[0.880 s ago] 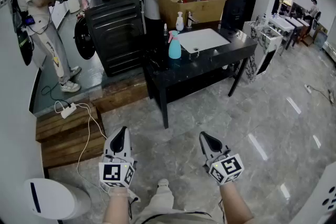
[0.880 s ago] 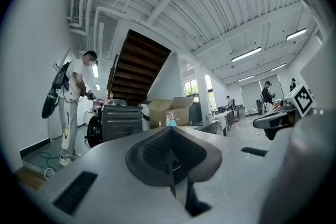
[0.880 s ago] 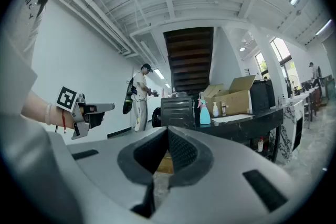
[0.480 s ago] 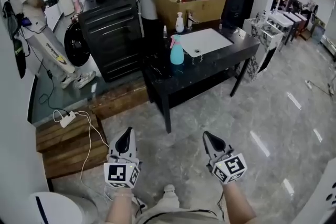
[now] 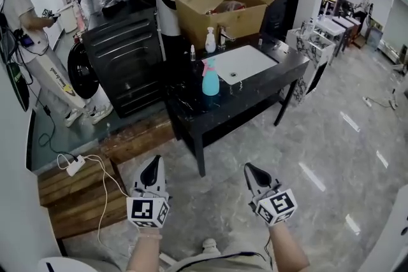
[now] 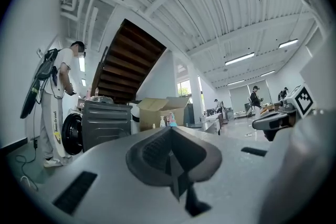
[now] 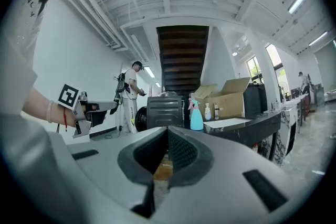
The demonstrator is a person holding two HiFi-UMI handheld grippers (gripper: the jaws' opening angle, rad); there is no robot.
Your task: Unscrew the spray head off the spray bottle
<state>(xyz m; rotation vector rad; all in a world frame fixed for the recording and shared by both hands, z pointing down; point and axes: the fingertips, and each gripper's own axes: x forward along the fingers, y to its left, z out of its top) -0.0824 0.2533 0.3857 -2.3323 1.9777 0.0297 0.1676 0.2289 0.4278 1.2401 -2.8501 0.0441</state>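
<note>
Nearer than a moment earlier, the black table (image 5: 191, 113) had dropped lower in the head view, and the bystander (image 5: 29, 41) at the left had slid toward the frame's edge. In that view the blue spray bottle (image 5: 210, 81) stood upright on the table beside the white sink basin (image 5: 245, 62), its pink spray head still on, with a cardboard box (image 5: 220, 0) behind it. The left gripper (image 5: 153, 167) and the right gripper (image 5: 250, 170) hung low over the marble floor, well apart from the bottle. In the left gripper view the jaws were pressed together with nothing between them, and the bottle showed only as a small shape far ahead by the box. In the right gripper view the jaws were likewise closed and empty, the bottle plainly visible on the tabletop ahead with its head in place. By these pictures no unscrewing had begun: the approach was under way, and reaching the table, steadying the bottle, gripping the head and twisting it off all remained.
</note>
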